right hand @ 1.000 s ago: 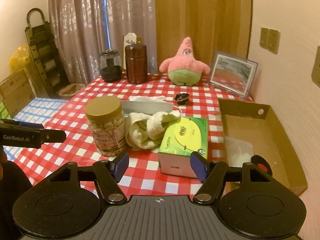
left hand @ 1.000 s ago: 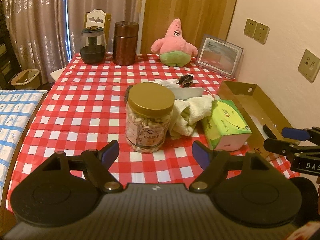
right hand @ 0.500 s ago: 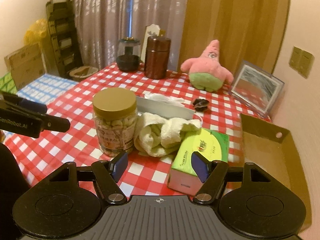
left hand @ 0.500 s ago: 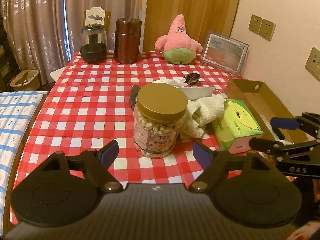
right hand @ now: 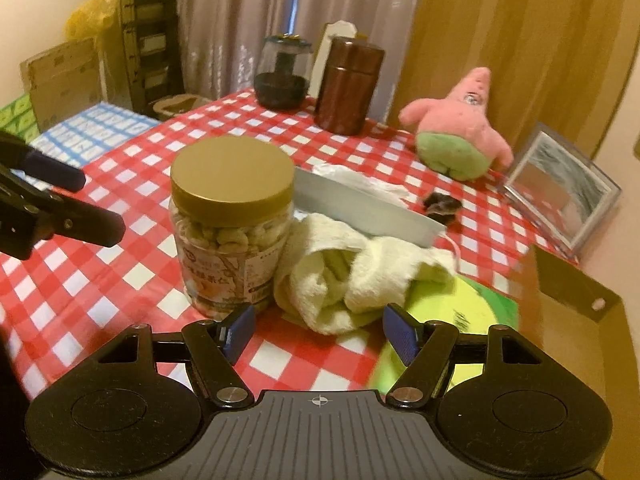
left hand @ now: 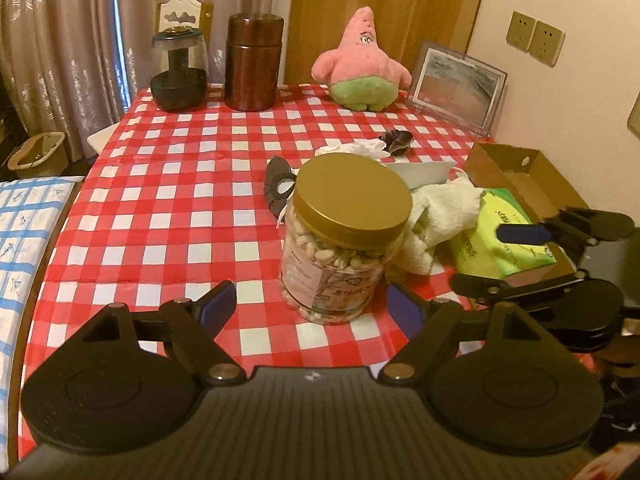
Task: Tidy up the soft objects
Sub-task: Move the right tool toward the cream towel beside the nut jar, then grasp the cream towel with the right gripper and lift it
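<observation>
A crumpled cream towel (right hand: 352, 272) lies on the red checked tablecloth between a nut jar (right hand: 230, 220) and a green tissue pack (right hand: 472, 312). My right gripper (right hand: 318, 330) is open and empty just in front of the towel. My left gripper (left hand: 310, 306) is open and empty in front of the nut jar (left hand: 346, 236); the towel (left hand: 436, 216) lies to the jar's right. A pink star plush (left hand: 362, 66) sits upright at the table's far side, also seen in the right wrist view (right hand: 460, 128). The right gripper also shows at the right edge of the left wrist view (left hand: 532, 256).
An open cardboard box (left hand: 516, 172) stands at the table's right edge. A picture frame (left hand: 456, 86) leans on the wall. A brown canister (left hand: 254, 62) and a dark glass jar (left hand: 178, 70) stand at the back. A white face mask (right hand: 360, 200), crumpled tissue (left hand: 360, 146) and dark clips lie mid-table.
Both grippers have moved forward and closer to the jar and towel. The right gripper has swung left, so the towel now lies straight ahead of it. Both stay open.
</observation>
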`<state>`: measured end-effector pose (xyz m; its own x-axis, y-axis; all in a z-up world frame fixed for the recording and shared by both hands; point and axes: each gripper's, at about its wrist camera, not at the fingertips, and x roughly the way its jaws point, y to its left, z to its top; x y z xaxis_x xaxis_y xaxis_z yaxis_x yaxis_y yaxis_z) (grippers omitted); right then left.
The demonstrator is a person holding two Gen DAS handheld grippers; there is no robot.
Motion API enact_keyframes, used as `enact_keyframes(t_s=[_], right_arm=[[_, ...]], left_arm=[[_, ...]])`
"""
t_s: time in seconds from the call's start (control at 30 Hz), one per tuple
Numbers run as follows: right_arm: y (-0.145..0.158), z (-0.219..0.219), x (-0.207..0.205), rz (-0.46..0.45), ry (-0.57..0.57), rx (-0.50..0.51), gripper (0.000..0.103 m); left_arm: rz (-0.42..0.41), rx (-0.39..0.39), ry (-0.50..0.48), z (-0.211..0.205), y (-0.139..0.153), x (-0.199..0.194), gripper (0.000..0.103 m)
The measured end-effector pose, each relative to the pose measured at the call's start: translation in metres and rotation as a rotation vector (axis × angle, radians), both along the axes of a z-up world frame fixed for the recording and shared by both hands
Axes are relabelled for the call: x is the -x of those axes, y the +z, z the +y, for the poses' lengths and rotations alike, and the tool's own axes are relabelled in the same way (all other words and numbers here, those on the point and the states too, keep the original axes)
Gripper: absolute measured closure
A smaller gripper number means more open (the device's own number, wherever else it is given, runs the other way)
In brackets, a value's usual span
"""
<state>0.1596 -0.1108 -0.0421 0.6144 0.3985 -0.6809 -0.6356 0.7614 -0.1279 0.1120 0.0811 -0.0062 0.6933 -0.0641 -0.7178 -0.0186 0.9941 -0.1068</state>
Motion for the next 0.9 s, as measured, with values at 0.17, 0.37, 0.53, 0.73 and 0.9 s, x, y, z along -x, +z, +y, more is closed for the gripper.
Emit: enact_keyframes(t_s=[0.17, 0.37, 0.53, 0.73, 0.9], right_arm=[[-0.021, 0.022, -0.016, -0.029, 0.046, 0.057, 0.033], [-0.046, 0.041, -0.032, -0.053, 0.085, 0.129, 0.033], [-0.061, 0.055, -0.04, -0.097, 0.122, 0.209, 0.046], [-0.069, 0.06, -0.046, -0.113, 0.126, 0.263, 0.089], [-0.056, 0.051, -0.04, -0.086, 0.099, 0.218, 0.094]], left_arm=[[0.013, -0.024, -0.047, 0.011, -0.005, -0.014, 0.022], [0.025, -0.041, -0.068, 0.027, -0.014, -0.028, 0.021], [0.03, -0.04, -0.067, 0.036, -0.019, -0.035, 0.021], [0.035, -0.023, -0.07, 0.039, -0.023, -0.038, 0.021], [0.034, -0.021, -0.076, 0.038, -0.021, -0.036, 0.021]])
